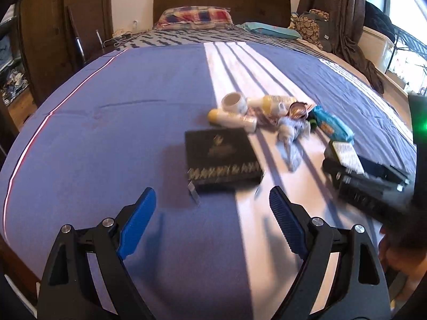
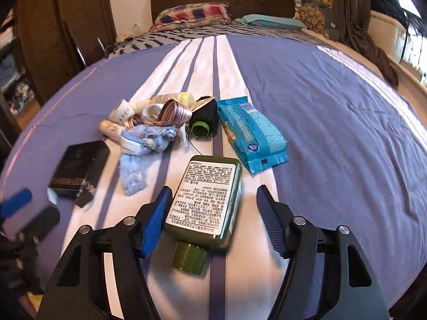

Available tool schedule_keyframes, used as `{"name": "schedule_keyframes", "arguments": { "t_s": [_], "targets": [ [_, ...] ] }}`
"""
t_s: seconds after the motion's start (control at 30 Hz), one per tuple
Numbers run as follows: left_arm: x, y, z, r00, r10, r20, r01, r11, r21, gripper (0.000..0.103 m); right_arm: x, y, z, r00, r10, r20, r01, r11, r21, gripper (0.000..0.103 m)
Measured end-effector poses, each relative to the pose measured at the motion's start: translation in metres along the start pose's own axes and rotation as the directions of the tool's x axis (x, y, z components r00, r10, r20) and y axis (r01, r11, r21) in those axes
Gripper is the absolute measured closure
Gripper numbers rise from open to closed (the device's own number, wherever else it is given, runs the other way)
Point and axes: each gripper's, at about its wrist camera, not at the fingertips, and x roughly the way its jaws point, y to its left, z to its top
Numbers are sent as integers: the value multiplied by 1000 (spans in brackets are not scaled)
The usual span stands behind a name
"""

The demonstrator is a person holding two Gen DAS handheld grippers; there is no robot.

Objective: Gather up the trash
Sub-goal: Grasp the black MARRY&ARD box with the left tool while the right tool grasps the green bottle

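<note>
The flat dark-green plastic bottle with a white printed label (image 2: 206, 200) lies on the striped bedspread (image 2: 333, 106) between the fingers of the right gripper (image 2: 213, 208) — left pad touching its edge, right pad apart, nothing clamped yet. It looks stiff, smooth, probably slippery — best pinched across the narrow sides at mid-body. The left gripper (image 1: 212, 210) hangs wide open, empty, near the black box (image 1: 221, 157).
</note>
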Motion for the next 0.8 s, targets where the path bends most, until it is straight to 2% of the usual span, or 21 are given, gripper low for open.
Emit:
{"name": "schedule_keyframes", "arguments": {
  "t_s": [0.07, 0.33, 0.53, 0.57, 0.63, 0.8],
  "targets": [
    [10, -4, 9, 1000, -4, -1, 4, 1000, 4, 18, -1, -2, 0, 1000, 4, 8, -4, 1000, -2, 51],
    [46, -5, 30, 998, 55, -39, -55, 998, -17, 18, -4, -10, 1, 998, 55, 15, -55, 998, -11, 55],
    [63, 0, 28, 995, 50, -85, -53, 998, -30, 19, -7, -16, -1, 997, 78, 22, -78, 997, -6, 57],
    [62, 0, 27, 995, 52, -84, -55, 998, -26, 20, -7, -16, -2, 997, 79, 22, -78, 997, -8, 57],
    [59, -1, 28, 996, 44, -84, -46, 999, -24, 35, -8, -17, -2, 997, 78, 21, -78, 997, -13, 57],
    [46, -4, 19, 996, 30, -82, -31, 999, -9, 35, -21, -20, -7, 997, 69, 29, -69, 997, -20, 58]
  ]
}}
